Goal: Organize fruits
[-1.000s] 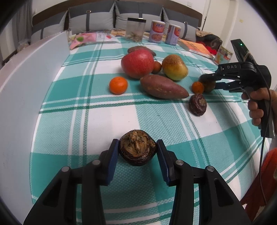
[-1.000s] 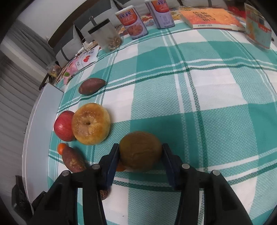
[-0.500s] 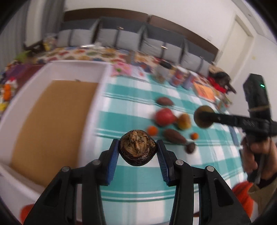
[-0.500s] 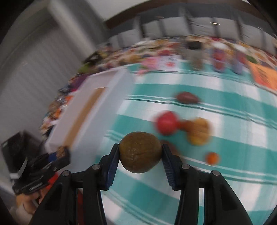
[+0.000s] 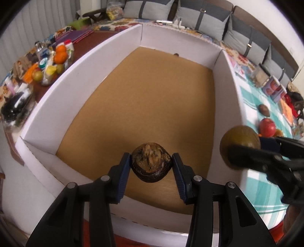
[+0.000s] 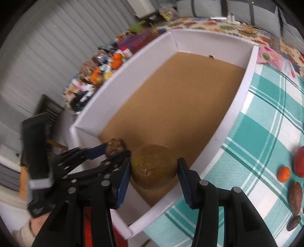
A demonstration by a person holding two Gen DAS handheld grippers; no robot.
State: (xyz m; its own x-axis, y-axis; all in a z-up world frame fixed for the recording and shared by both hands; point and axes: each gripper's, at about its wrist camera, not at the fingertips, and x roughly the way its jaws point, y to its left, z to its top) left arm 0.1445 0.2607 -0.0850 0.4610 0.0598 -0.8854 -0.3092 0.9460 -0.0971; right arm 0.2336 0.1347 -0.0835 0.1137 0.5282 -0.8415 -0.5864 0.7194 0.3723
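Observation:
My left gripper (image 5: 151, 165) is shut on a dark brown wrinkled fruit (image 5: 151, 164) and holds it over the near end of a white box with a brown cardboard floor (image 5: 152, 98). My right gripper (image 6: 154, 169) is shut on a round olive-brown fruit (image 6: 154, 166), above the box's near right corner (image 6: 190, 191). The right gripper and its fruit (image 5: 239, 140) show at the right of the left wrist view. The left gripper with its fruit (image 6: 115, 147) shows left of it in the right wrist view.
On the teal checked cloth (image 6: 266, 117) to the right lie a red apple (image 5: 267, 127), a small orange (image 6: 283, 174), a sweet potato (image 6: 295, 196) and a dark fruit (image 6: 293, 222). A cluttered side table (image 5: 43, 62) stands left of the box. Grey cushions (image 5: 201, 17) line the back.
Both grippers have lifted their fruits off the checked cloth and swung left; they now hang over the white box.

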